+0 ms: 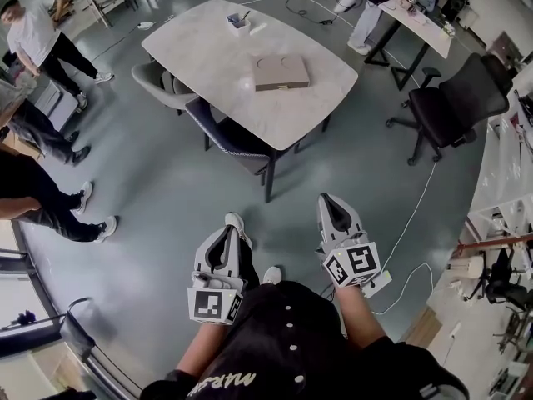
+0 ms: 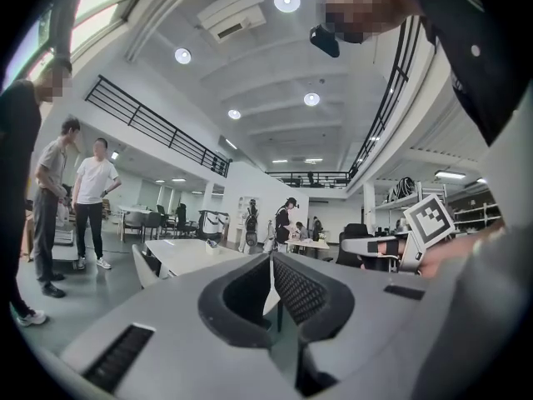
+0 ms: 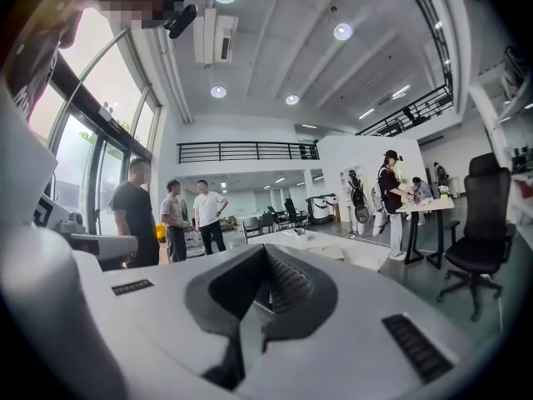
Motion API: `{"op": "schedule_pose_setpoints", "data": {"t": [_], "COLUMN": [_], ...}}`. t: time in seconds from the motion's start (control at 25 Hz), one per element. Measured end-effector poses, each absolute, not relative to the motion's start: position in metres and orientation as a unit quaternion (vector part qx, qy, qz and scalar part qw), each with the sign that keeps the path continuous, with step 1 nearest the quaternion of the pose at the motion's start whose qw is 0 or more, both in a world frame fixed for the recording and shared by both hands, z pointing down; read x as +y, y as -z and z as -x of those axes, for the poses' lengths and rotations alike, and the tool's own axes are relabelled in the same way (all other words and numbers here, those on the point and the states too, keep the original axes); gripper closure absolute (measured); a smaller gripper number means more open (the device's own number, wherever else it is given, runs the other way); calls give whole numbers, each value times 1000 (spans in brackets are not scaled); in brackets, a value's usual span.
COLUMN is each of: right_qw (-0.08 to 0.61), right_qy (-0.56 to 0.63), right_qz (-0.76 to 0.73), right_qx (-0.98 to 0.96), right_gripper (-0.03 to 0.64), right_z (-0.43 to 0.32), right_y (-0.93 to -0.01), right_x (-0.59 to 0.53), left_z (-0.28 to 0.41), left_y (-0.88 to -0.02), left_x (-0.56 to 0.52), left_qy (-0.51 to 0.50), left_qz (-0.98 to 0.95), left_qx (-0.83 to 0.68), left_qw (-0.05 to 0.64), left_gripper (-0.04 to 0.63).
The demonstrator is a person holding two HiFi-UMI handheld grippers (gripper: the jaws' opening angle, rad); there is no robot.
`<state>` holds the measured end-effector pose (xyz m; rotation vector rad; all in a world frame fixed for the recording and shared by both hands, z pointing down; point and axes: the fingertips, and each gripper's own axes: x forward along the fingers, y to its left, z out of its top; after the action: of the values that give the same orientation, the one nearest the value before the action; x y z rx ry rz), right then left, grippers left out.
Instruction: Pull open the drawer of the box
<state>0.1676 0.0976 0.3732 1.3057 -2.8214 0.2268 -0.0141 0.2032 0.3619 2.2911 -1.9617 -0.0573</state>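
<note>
We hold the left claw (image 1: 226, 236) and right claw (image 1: 332, 204) pressed together, empty, above the floor (image 1: 158, 182); the box (image 1: 281, 72) lies on the tabletop (image 1: 208, 48), well apart.

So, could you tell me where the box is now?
In the head view, the box lies flat on the right half of the pale table, beyond the dark chair tucked at its near edge.

The only lettering I can make out is white print (image 1: 226, 380) across the black shirt (image 1: 283, 332) of the person holding the tools. It looks like "MAR", and the rest is unclear. The cube on the left gripper (image 1: 228, 228) shows a black-and-white square marker (image 1: 207, 305), a coded pattern. The right gripper (image 1: 327, 200) carries a second square marker (image 1: 353, 264).
</note>
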Motion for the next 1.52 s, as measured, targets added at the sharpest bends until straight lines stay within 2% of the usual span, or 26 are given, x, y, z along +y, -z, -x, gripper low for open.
{"op": "schedule_pose_setpoints", "data": {"t": [0.4,0.8,1.12,1.52], "right_qw": [11,-5,-16,-4], "right_qy": [-56,-40,-69,-136], "right_qz": [-441,-455,-470,-486], "right_qx": [-896,-890,-880,-863], "right_gripper": [621,621,621,621], "right_z": [-139,-78,-37,-48], "right_y": [-362,-334,-335,-378], "right_x": [-6,-116,-164,-208], "left_z": [47,112,154,155], "left_y": [-348,-323,-317,-342], "left_x": [76,-39,-91,-131], "left_qy": [37,38,32,42], "left_qz": [-780,-795,-809,-809], "left_qx": [-623,-605,-586,-585], "left_qw": [42,25,24,50], "left_gripper": [574,574,574,575]}}
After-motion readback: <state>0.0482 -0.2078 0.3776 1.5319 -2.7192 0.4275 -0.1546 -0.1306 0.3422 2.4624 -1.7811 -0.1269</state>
